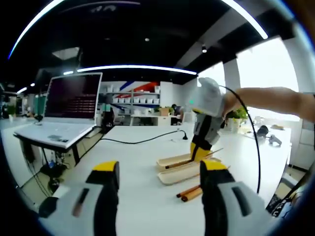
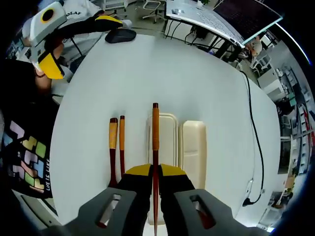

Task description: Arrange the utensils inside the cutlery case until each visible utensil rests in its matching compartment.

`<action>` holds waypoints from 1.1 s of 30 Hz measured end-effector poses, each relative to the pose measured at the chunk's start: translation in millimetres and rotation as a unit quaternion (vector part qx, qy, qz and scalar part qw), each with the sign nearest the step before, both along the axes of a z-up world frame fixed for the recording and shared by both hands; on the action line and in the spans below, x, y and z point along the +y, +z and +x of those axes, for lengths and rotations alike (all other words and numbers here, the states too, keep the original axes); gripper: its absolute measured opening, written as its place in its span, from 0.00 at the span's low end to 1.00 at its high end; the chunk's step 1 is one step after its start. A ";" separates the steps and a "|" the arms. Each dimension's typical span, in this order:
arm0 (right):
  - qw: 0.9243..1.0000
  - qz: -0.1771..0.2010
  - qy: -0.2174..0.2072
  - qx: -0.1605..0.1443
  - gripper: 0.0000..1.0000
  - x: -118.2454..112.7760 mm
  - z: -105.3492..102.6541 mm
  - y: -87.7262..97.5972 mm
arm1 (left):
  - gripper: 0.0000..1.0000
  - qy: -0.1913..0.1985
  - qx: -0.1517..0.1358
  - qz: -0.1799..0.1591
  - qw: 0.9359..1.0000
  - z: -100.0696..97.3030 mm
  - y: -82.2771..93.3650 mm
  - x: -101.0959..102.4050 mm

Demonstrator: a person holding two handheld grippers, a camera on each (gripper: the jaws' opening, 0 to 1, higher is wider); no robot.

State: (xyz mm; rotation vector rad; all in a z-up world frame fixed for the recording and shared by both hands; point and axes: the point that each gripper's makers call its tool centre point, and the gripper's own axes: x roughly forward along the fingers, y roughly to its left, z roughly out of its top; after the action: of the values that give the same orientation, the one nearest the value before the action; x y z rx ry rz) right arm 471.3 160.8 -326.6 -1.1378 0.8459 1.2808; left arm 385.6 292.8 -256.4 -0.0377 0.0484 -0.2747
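A cream cutlery case [image 2: 167, 129] with two long compartments lies on the white table [image 2: 147, 69]; in the left gripper view the case [image 1: 183, 170] is ahead, right of centre. My right gripper [image 2: 155, 171] is shut on an orange and dark red chopstick [image 2: 155, 132], held lengthwise over the case's left compartment. The right gripper [image 1: 203, 142] hangs over the case, yellow tips down, with the chopstick [image 1: 189, 160] slanting in it. Two more orange-handled utensils [image 2: 117, 145] lie side by side just left of the case; they also lie in front of it [image 1: 189, 191]. My left gripper [image 1: 160, 169] is open above the table, holding nothing.
An open laptop [image 1: 69, 110] sits on a stand at the left. A black cable [image 1: 142, 141] runs across the far table. A black mouse [image 2: 120, 35] lies near the table's far edge. The person's patterned shirt [image 2: 29, 157] is at the left.
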 end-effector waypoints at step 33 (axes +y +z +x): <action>0.997 0.004 -0.027 -0.072 0.03 -17.5 69.5 -27.7 | 0.71 -0.001 0.009 0.000 1.000 5.8 -5.1 -1.4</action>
State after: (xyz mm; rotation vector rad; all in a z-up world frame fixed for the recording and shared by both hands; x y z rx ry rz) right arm 540.8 143.2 -354.3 -1.1785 0.7598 1.1423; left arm 391.3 291.4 -261.5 -0.0393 0.0661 -0.2764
